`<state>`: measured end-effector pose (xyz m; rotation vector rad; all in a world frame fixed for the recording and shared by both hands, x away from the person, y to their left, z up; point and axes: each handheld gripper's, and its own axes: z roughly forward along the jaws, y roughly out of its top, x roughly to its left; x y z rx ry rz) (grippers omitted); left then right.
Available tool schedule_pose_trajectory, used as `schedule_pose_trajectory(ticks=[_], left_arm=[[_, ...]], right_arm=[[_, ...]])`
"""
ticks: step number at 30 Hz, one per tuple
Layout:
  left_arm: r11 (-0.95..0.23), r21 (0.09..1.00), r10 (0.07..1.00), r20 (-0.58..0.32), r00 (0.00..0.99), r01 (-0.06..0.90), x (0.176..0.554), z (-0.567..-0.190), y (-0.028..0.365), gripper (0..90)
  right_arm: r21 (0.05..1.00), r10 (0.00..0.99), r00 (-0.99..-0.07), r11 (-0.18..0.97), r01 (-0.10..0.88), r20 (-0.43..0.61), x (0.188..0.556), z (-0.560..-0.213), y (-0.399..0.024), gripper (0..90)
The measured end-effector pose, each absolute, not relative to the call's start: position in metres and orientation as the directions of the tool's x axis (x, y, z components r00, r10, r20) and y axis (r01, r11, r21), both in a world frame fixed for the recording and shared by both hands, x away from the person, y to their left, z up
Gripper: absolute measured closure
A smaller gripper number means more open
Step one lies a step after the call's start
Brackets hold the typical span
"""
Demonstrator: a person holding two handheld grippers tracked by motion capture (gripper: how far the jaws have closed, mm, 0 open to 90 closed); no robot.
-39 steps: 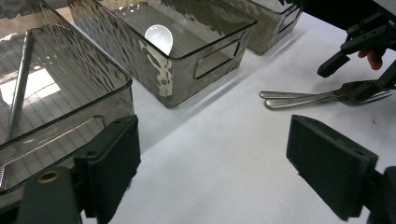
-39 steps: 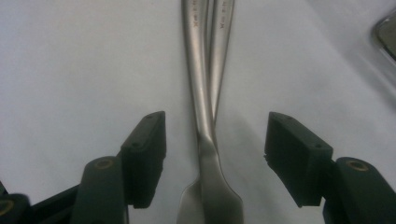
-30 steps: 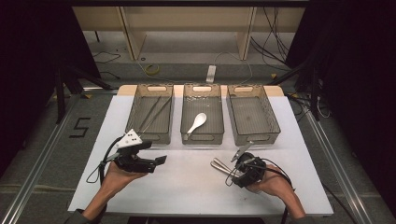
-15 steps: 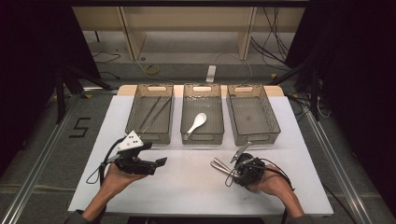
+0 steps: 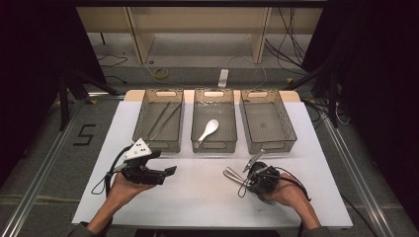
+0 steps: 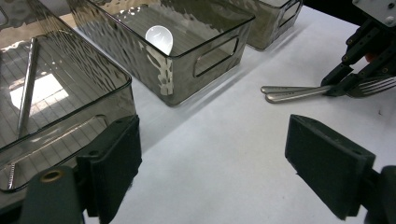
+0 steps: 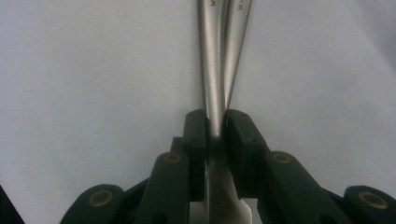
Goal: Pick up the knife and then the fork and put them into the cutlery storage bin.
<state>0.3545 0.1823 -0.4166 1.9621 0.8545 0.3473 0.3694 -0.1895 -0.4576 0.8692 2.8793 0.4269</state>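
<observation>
Jaws newly closed, fork handles (image 7: 219,70) between.

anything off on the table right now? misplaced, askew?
One oddity: two metal utensils lie pressed together, and the right hand-held gripper, whose jaws have just been closing, looks clamped on one handle with the second beside it, so it may drag both. Bins stand straight; white spoon and chopsticks lie inside theirs.
</observation>
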Motion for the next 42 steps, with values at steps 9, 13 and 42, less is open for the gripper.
schedule_pose_trajectory(ticks=[9, 13, 42], left_arm=[[-0.321, 0.848, 0.688, -0.097, 0.719, 0.421, 0.354, -0.417, 0.183, 18.7], [-0.321, 0.849, 0.689, -0.095, 0.719, 0.419, 0.354, -0.417, 0.183, 18.9], [-0.258, 0.874, 0.696, -0.127, 0.707, 0.411, 0.354, -0.414, 0.188, 18.8]], right_arm=[[0.303, 0.531, -0.847, 0.814, 0.496, -0.039, 0.367, -0.450, -0.190, 80.7], [0.293, 0.523, -0.852, 0.820, 0.492, -0.035, 0.367, -0.450, -0.191, 80.8], [0.490, 0.611, -0.790, 0.707, 0.510, -0.060, 0.383, -0.406, -0.221, 81.0]])
